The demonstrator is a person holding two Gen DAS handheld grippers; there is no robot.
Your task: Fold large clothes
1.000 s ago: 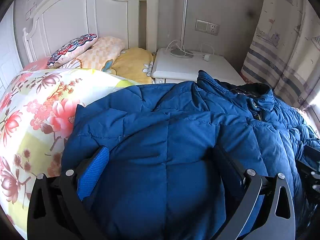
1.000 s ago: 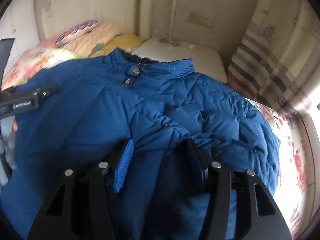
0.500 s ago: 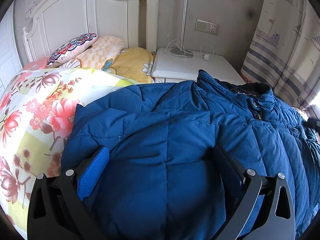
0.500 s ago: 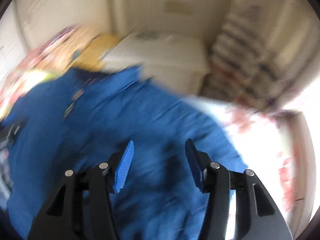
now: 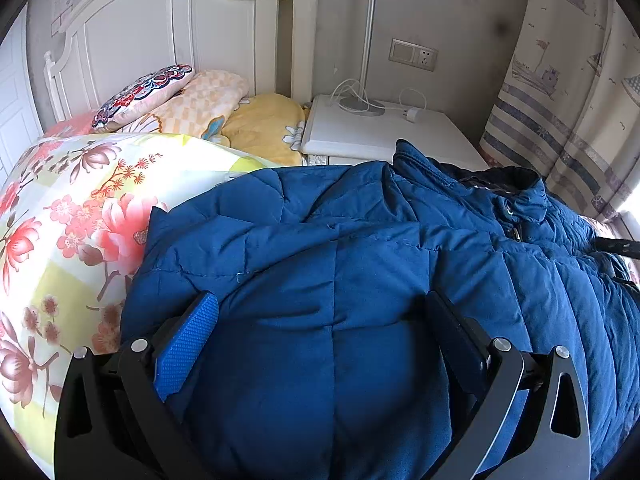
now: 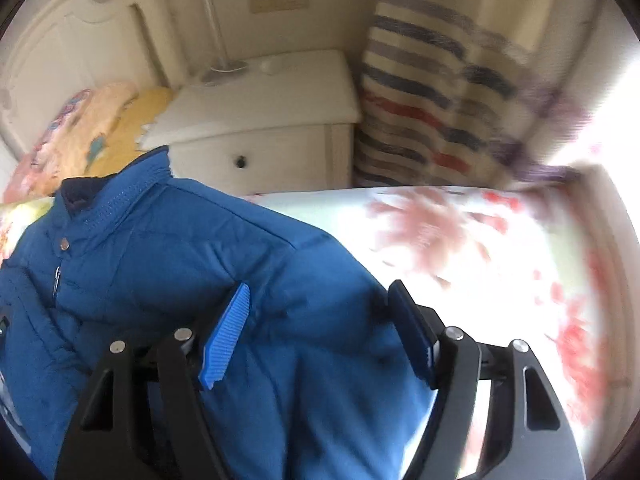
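Observation:
A large blue quilted jacket [image 5: 360, 272] lies spread on the floral bed cover [image 5: 60, 232], collar toward the nightstand. My left gripper [image 5: 320, 320] is open, its jaws wide apart over the jacket's left part, holding nothing. In the right wrist view the jacket [image 6: 180, 260] fills the lower left, its collar and snap at the upper left. My right gripper [image 6: 320, 320] is open above the jacket's right edge, beside the bare bed cover [image 6: 460, 248]. The right gripper's dark tip shows at the left wrist view's right edge [image 5: 620, 246].
A white nightstand [image 5: 380, 136] with a lamp base and charger stands behind the bed. Pillows [image 5: 180, 96] lie against the white headboard [image 5: 160, 32]. A striped curtain [image 5: 568, 100] hangs at the right. A bright window side lies at the far right [image 6: 600, 80].
My right gripper has swung to the right, from the folded sleeve area to the jacket's right edge. The jacket's right side now lies flatter. The left gripper has stayed still.

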